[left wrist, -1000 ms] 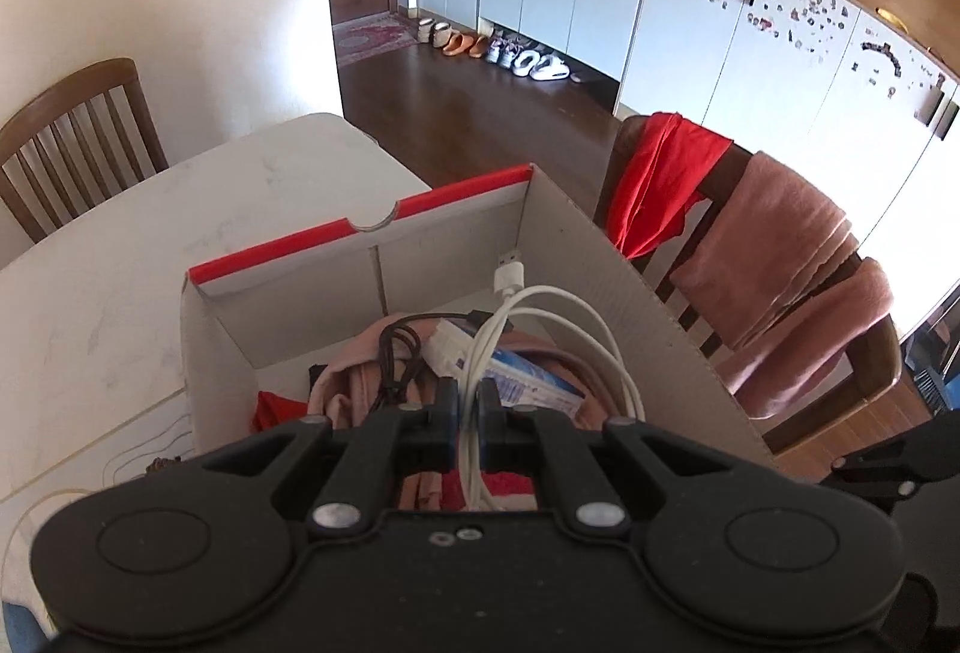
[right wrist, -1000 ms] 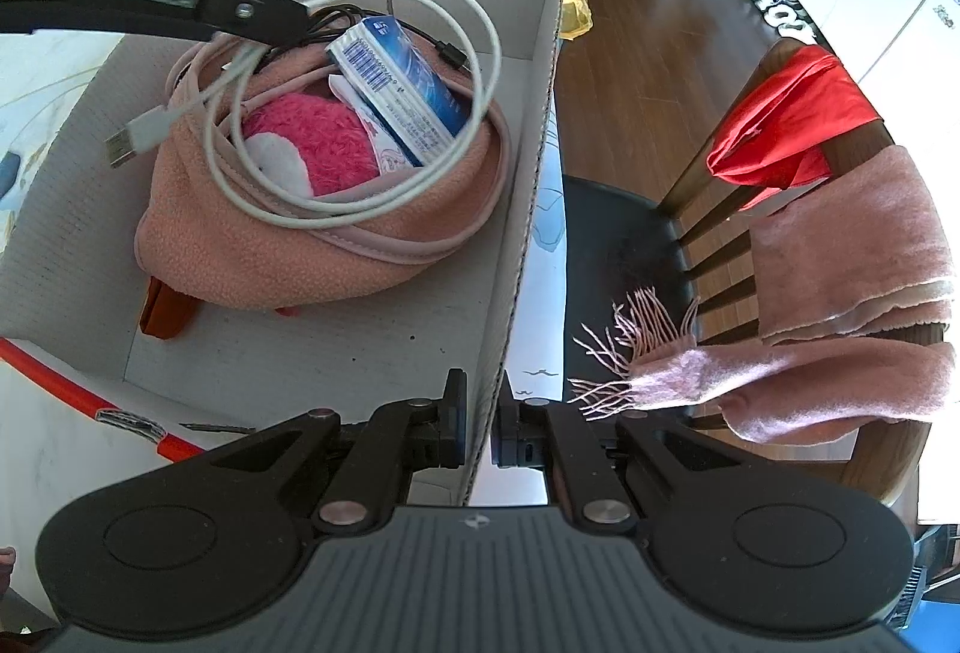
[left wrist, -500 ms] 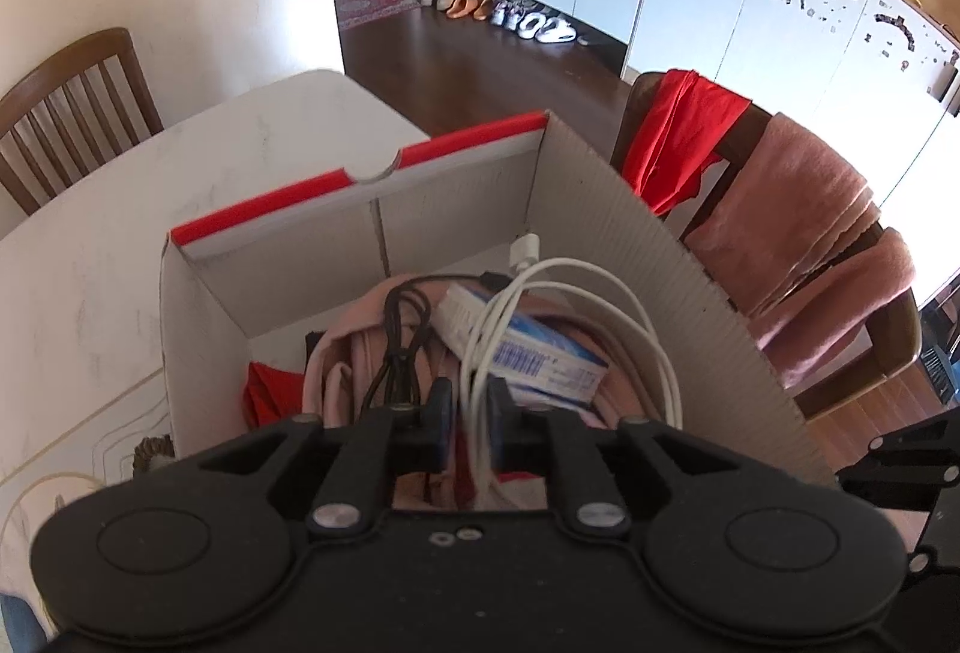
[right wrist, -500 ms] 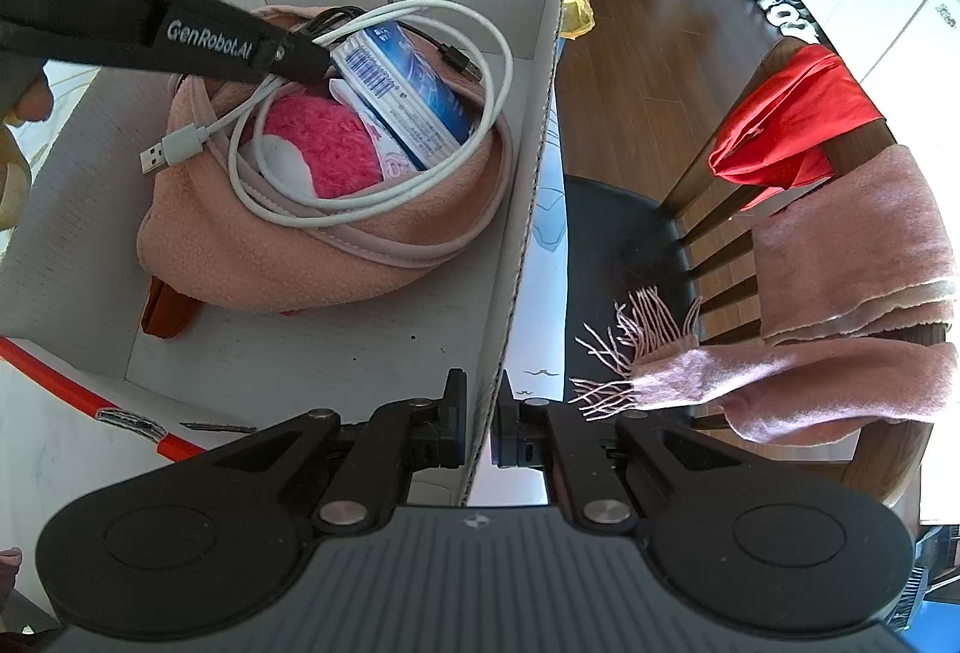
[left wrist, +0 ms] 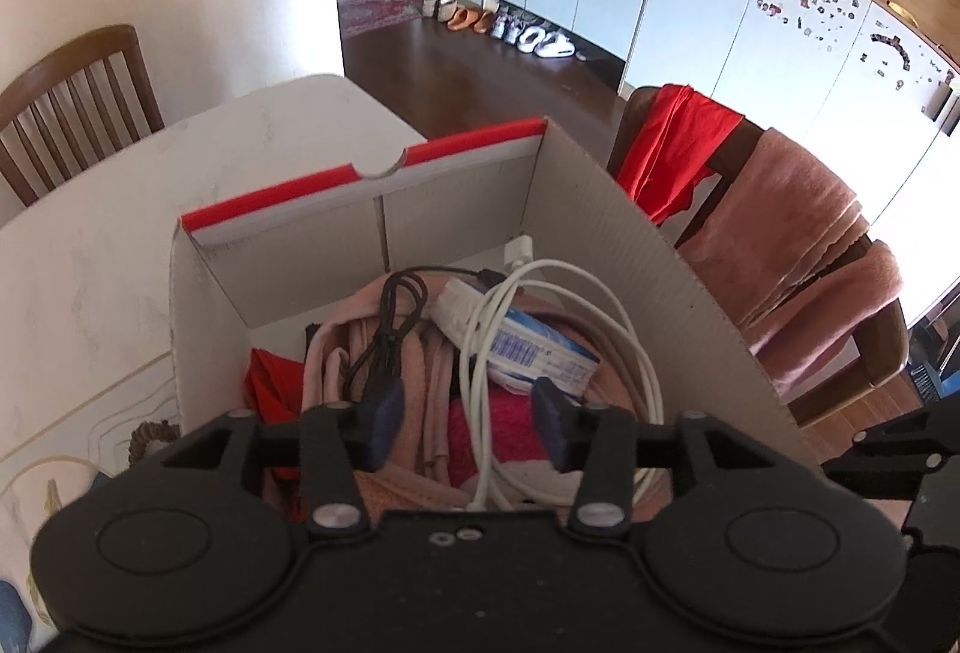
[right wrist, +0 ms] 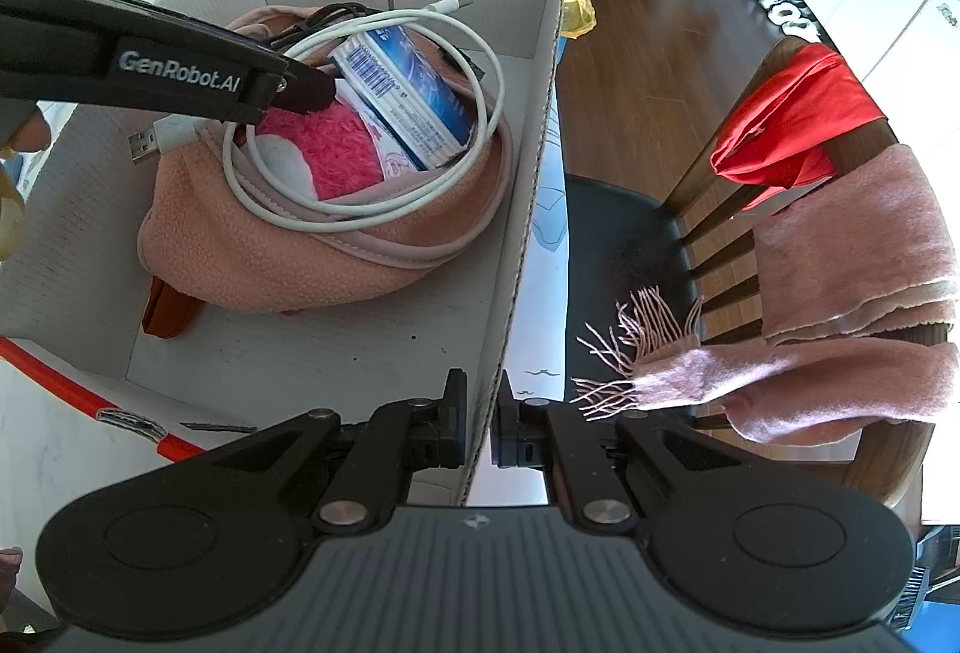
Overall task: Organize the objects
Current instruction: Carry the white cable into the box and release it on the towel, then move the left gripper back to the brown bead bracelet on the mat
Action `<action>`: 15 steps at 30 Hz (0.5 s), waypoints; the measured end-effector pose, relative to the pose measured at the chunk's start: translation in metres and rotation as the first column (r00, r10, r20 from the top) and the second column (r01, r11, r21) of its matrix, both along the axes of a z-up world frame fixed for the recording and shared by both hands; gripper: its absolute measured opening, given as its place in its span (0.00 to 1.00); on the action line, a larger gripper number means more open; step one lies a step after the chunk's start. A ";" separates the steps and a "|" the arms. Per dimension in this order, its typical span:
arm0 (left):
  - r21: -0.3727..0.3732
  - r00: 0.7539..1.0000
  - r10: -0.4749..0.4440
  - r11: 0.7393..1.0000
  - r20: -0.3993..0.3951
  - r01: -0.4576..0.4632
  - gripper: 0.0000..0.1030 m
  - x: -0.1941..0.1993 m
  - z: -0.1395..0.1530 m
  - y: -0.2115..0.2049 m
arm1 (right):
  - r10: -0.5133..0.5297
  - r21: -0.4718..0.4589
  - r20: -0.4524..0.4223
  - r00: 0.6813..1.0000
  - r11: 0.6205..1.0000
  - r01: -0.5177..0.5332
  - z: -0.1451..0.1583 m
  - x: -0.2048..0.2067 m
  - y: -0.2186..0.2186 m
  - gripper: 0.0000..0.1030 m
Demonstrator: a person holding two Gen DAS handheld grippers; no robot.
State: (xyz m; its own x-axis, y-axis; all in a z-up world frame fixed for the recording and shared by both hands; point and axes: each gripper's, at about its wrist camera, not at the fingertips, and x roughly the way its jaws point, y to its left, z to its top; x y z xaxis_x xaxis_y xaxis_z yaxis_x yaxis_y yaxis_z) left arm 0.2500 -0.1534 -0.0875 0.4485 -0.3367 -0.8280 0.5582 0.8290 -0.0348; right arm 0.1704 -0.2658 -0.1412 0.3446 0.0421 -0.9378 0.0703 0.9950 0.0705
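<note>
From the left wrist, the coiled white cable (left wrist: 558, 335) lies loose between the just-opened, parted fingers of the left gripper (left wrist: 465, 428) inside the cardboard box (left wrist: 678, 257), while the right wrist shows the right gripper (right wrist: 478, 428), pointing steeply down, pinching that box's near wall.

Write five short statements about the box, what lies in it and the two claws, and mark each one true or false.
1. The white cable lies coiled on the pink fleece inside the cardboard box. True.
2. The left claw is clamped on the white cable. False: its jaws have just been opening and stand apart, with the cable loose between them.
3. The right claw grips the box wall. True.
4. The toothpaste box lies on the chair seat. False: it lies in the cardboard box.
5. A red cloth hangs on the chair back. True.
</note>
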 end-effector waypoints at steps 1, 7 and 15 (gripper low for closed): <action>-0.005 1.000 -0.001 1.000 0.003 0.001 0.49 -0.001 0.002 0.001 | 0.000 0.001 0.000 1.000 1.000 0.000 0.000 0.000 -0.001 0.06; -0.036 0.999 0.025 0.999 0.036 -0.024 0.63 -0.006 0.019 0.009 | 0.000 0.001 0.000 1.000 1.000 0.000 0.000 0.000 -0.001 0.06; -0.072 0.994 0.072 0.995 0.088 -0.065 0.79 -0.008 0.046 0.035 | 0.002 0.001 -0.002 1.000 1.000 -0.002 0.000 0.001 0.000 0.06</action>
State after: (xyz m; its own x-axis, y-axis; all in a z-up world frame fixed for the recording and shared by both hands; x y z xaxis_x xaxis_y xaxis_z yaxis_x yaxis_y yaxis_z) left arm 0.2423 -0.1188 -0.0412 0.5444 -0.3572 -0.7590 0.5036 0.8627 -0.0448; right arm 0.1710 -0.2655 -0.1416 0.3431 0.0438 -0.9383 0.0685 0.9951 0.0715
